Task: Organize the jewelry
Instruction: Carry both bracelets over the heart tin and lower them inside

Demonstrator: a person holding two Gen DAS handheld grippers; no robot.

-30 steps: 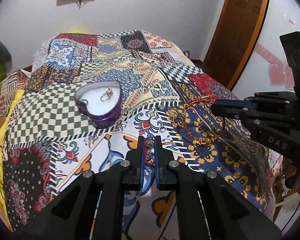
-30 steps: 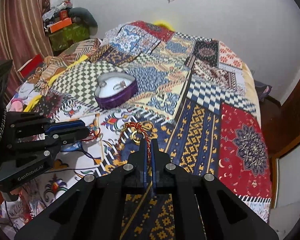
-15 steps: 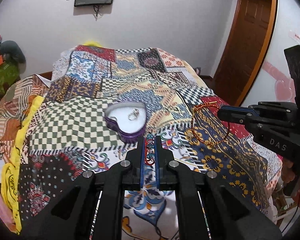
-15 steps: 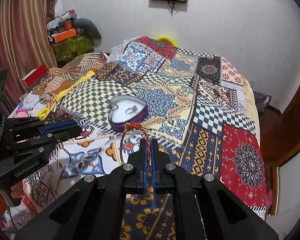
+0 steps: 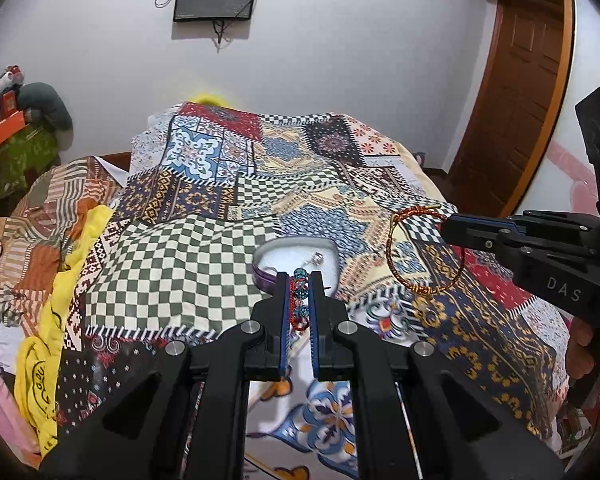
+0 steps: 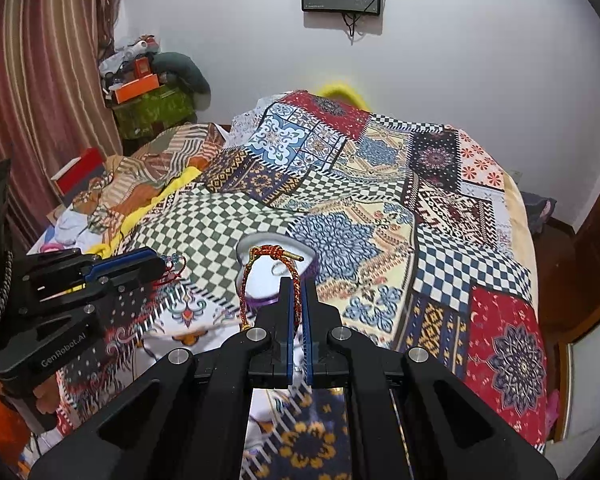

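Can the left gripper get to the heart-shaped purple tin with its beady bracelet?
Probably yes. The left gripper, jaws shut on the blue-and-red beaded bracelet, sits just before the open heart-shaped purple tin, with nothing between them.

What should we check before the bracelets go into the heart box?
1. Left gripper shut on the blue beaded bracelet: ok.
2. Right gripper shut on the red braided bracelet: ok.
3. Heart box open, no lid on: ok.
4. Room left beside the ring inside: ok.
5. Bracelets directly over the box opening: cannot tell.
6. The two grippers apart, not touching: ok.
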